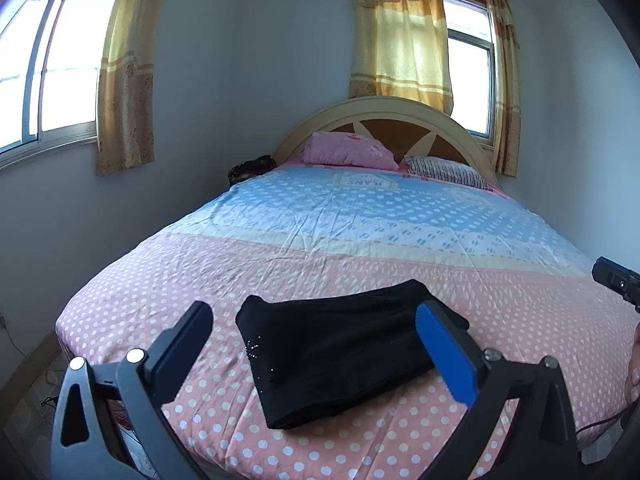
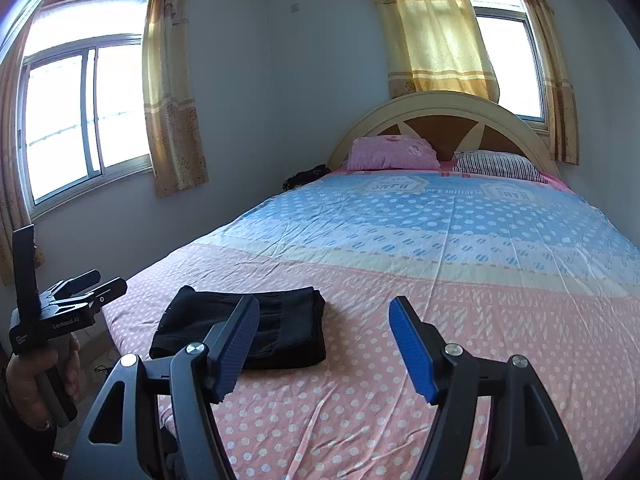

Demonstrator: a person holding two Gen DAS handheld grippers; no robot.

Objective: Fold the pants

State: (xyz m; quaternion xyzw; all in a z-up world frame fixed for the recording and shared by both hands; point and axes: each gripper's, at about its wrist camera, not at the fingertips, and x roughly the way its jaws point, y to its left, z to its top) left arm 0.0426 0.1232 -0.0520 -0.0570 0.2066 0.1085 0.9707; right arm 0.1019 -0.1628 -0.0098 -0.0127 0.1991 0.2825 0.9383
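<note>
The black pants (image 1: 340, 352) lie folded into a compact bundle on the pink dotted sheet near the foot of the bed; they also show in the right wrist view (image 2: 248, 330). My left gripper (image 1: 316, 334) is open and empty, held above the bundle with a finger to either side. My right gripper (image 2: 324, 334) is open and empty, to the right of the bundle and above the sheet. The left gripper (image 2: 94, 284) shows at the left edge of the right wrist view, held in a hand. The tip of the right gripper (image 1: 614, 278) shows at the right edge of the left wrist view.
The bed (image 1: 360, 248) has a pink and blue dotted sheet, a pink pillow (image 1: 348, 152), a striped pillow (image 1: 448, 172) and a curved headboard (image 1: 380, 108). A dark item (image 1: 250, 168) lies by the wall. Windows with yellow curtains (image 1: 124, 80) are on both walls. Floor lies left of the bed.
</note>
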